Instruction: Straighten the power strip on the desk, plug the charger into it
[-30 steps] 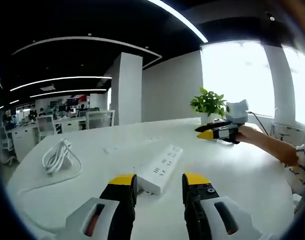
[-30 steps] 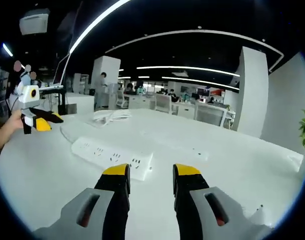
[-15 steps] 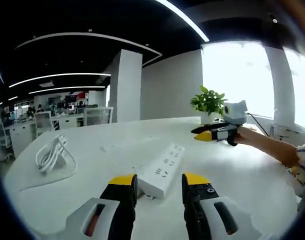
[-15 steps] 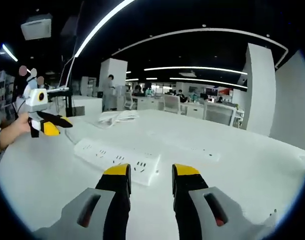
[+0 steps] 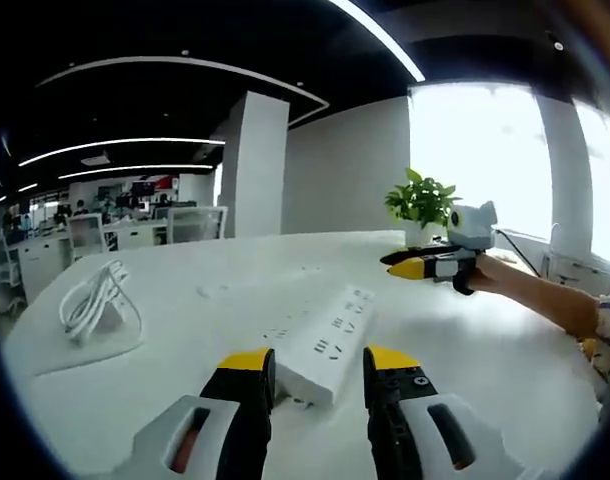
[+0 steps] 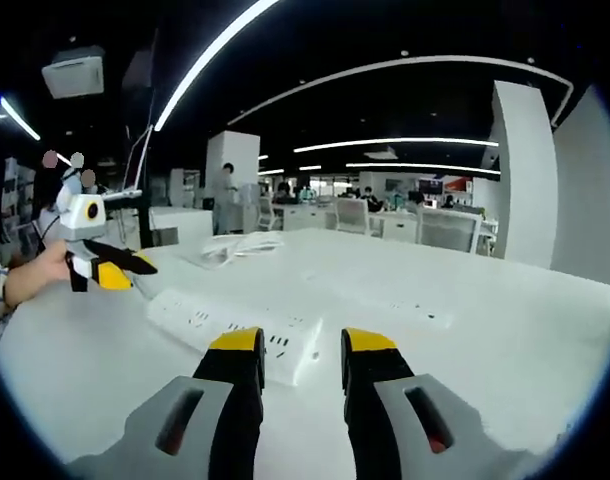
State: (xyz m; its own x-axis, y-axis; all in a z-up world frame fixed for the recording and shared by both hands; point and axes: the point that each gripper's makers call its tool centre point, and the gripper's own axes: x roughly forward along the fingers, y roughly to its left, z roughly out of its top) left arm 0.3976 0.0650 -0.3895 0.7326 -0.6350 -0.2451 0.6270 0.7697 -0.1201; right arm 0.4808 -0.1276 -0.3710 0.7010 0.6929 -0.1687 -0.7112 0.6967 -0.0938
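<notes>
A long white power strip [image 5: 325, 343] lies at an angle on the white desk [image 5: 185, 400], its near end between the tips of my left gripper [image 5: 317, 362], which is open and low over the desk. From the other side, the power strip [image 6: 230, 327] has its end just ahead of my right gripper [image 6: 300, 343], also open. A white charger with a coiled cable [image 5: 93, 305] lies at the left of the desk; the same charger [image 6: 233, 245] rests far behind the strip. My right gripper [image 5: 422, 266] hovers at the right, my left gripper [image 6: 115, 272] at the left, each held by a hand.
A potted green plant [image 5: 421, 205] stands at the desk's far right by bright windows. The strip's thin cord [image 5: 75, 352] trails over the desk by the charger. Office desks and chairs [image 6: 405, 220] fill the background beyond a white pillar [image 5: 255, 165].
Both grippers have come lower and closer to the power strip, so it looks larger between the jaws. The strip and the charger have not moved.
</notes>
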